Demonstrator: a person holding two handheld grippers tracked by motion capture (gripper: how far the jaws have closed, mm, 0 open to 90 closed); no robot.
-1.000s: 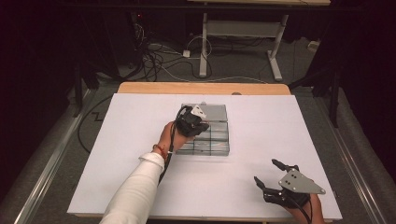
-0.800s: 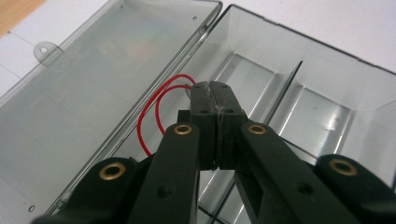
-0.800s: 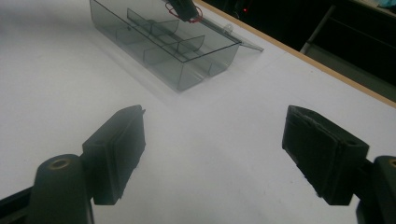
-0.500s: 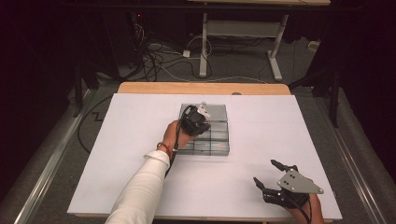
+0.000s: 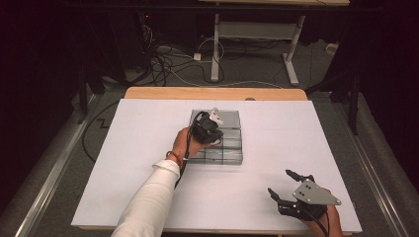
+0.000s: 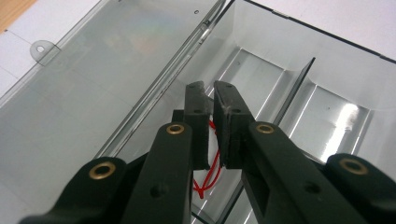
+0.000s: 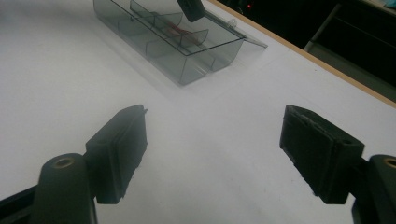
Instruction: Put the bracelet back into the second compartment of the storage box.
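A clear grey compartment box (image 5: 232, 157) lies open at mid-table, its lid (image 5: 228, 117) folded back on the far side. My left gripper (image 5: 216, 139) points down into one of the box's near-lid compartments. In the left gripper view its jaws (image 6: 209, 88) have just been opening and stand a narrow gap apart. A red cord (image 6: 208, 179) lies on the compartment floor under them, not pinched. My right gripper (image 5: 280, 182) rests near the table's front right, wide open with nothing between its fingers (image 7: 215, 114). From there the box (image 7: 187, 51) sits ahead on the white top.
The white tabletop (image 5: 138, 163) has free room around the box. A wooden strip (image 5: 212, 93) runs along its far edge. Beyond it are cables (image 5: 168, 59) and a desk frame (image 5: 257, 44) on the dark floor.
My left gripper has shifted slightly to the right over the box, and its grey top plate has swung with it. The right gripper has stayed put.
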